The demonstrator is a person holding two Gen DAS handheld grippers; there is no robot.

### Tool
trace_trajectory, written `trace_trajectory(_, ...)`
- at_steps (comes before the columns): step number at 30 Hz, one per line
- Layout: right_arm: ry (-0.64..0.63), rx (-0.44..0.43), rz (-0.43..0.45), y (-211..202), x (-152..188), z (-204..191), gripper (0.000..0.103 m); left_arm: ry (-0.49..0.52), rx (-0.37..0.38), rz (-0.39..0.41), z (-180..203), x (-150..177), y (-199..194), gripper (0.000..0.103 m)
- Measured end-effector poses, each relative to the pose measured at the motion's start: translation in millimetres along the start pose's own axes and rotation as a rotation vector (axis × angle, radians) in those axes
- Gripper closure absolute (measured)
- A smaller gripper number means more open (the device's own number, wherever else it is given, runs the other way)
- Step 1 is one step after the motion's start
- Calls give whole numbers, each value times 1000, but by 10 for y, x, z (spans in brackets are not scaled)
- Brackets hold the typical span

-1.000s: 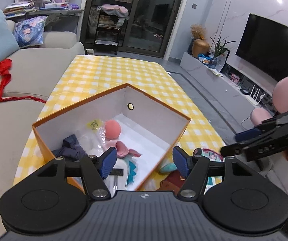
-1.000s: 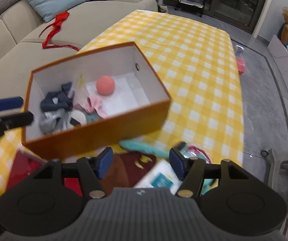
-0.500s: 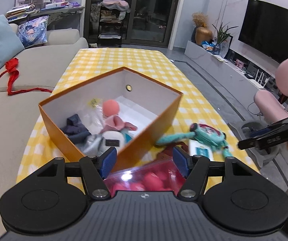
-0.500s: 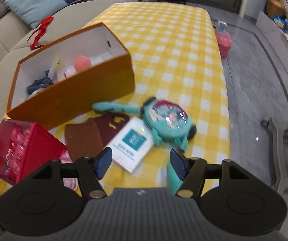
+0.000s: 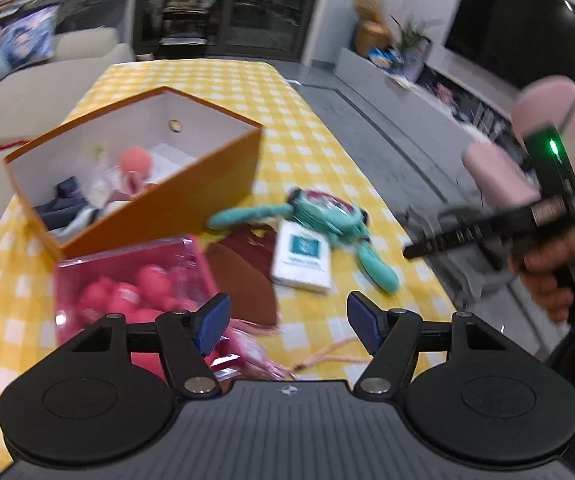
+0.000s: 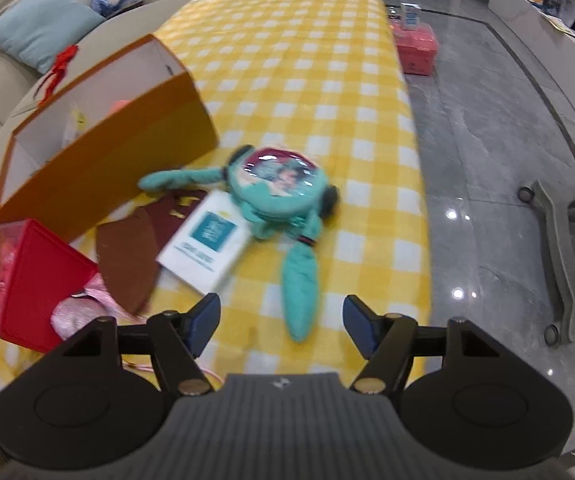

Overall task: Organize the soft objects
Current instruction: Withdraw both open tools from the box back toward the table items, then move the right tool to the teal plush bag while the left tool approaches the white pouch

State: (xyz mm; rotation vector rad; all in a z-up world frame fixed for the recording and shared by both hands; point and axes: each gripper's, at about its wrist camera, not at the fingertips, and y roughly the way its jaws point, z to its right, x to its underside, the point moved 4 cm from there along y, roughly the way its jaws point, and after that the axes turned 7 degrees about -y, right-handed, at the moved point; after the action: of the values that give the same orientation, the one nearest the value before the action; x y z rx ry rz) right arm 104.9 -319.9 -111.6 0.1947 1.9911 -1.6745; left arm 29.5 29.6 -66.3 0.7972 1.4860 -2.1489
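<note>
An orange box (image 5: 191, 196) with a white inside holds a pink ball (image 5: 135, 159), dark cloth and other soft items; it also shows in the right wrist view (image 6: 99, 168). A teal plush bag (image 5: 323, 212) (image 6: 279, 192) lies on the yellow checked cloth beside a white packet (image 5: 303, 256) (image 6: 207, 248) and brown pieces (image 5: 243, 276) (image 6: 131, 256). A red clear box (image 5: 127, 288) (image 6: 35, 280) holds pink items. My left gripper (image 5: 289, 320) is open above the near cloth. My right gripper (image 6: 281, 324) is open just short of the plush's teal ear.
A beige sofa (image 6: 3, 80) with a blue cushion runs along the left. The table's right edge (image 6: 419, 184) drops to grey floor with a chair base (image 6: 567, 248). A pink box (image 6: 415, 46) sits on the floor. The right gripper's handle shows in the left wrist view (image 5: 527, 220).
Both grippers have pulled back toward the near end of the table, away from the orange box. The plush, packet and red box came into view. Both stay open and empty.
</note>
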Motion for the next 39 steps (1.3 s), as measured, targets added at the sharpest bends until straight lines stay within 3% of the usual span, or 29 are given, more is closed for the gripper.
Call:
trace_trajectory(7,31,16,-13,-10,184,210,35,81,-9,-52,322,101,142,25)
trace_trajectory(16,22,9,-7,-20,244,238,35,180,-123,-110,554,21,466,22)
trace_trajectory(23,44,14,10,-25,212,276,33,264,-208,-156,755,-83,951,17)
trace_trajectory(32,54,56,-29,159,221,390,33,205,-243,-239,731,-207,1505,17)
trace_trajectory(39,93,61,-25,366,61,495,33,268,-278,-265,768,-206,1808,17)
